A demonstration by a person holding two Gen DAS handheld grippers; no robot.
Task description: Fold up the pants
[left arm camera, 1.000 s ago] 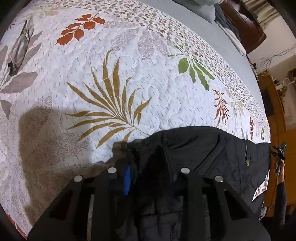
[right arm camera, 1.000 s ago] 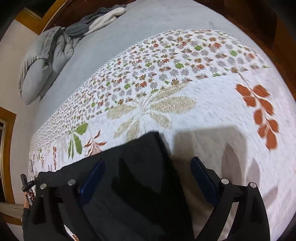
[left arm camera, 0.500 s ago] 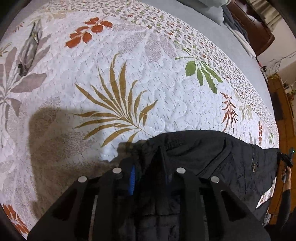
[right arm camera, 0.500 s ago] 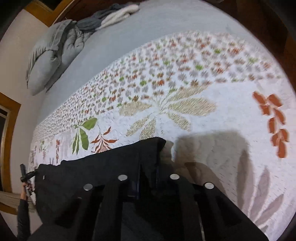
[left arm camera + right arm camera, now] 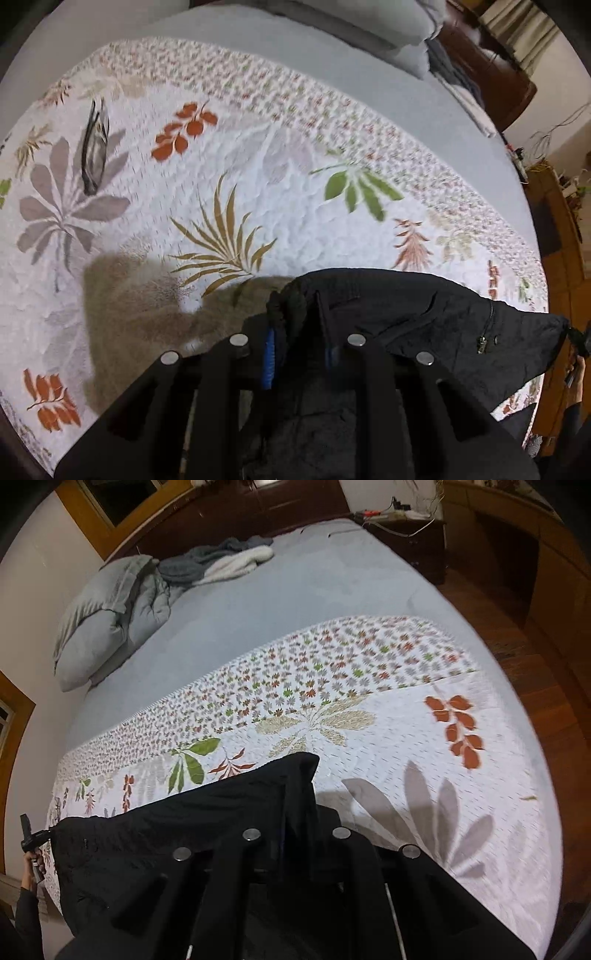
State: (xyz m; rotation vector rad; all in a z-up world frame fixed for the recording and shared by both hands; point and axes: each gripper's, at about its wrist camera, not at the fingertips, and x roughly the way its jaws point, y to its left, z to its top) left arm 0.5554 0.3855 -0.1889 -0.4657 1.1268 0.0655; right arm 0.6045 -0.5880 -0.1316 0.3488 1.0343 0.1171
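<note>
Black pants (image 5: 413,317) hang stretched between my two grippers above a white quilt with leaf prints (image 5: 258,177). My left gripper (image 5: 299,354) is shut on one corner of the pants, bunched between the blue pads. My right gripper (image 5: 295,834) is shut on the other corner of the pants (image 5: 207,812). In the right wrist view the left gripper (image 5: 31,840) shows at the far left edge of the cloth. The lower part of the pants is hidden behind the gripper bodies.
The quilt (image 5: 369,716) covers the near part of a grey bed (image 5: 280,590). A grey duvet (image 5: 107,609) and blankets (image 5: 225,559) lie at the headboard. A small dark object (image 5: 94,147) lies on the quilt. Wooden floor (image 5: 517,635) and furniture flank the bed.
My right gripper closed on the pants corner a second ago. Both grippers have since risen, lifting the pants higher above the quilt, with more of the bed in view.
</note>
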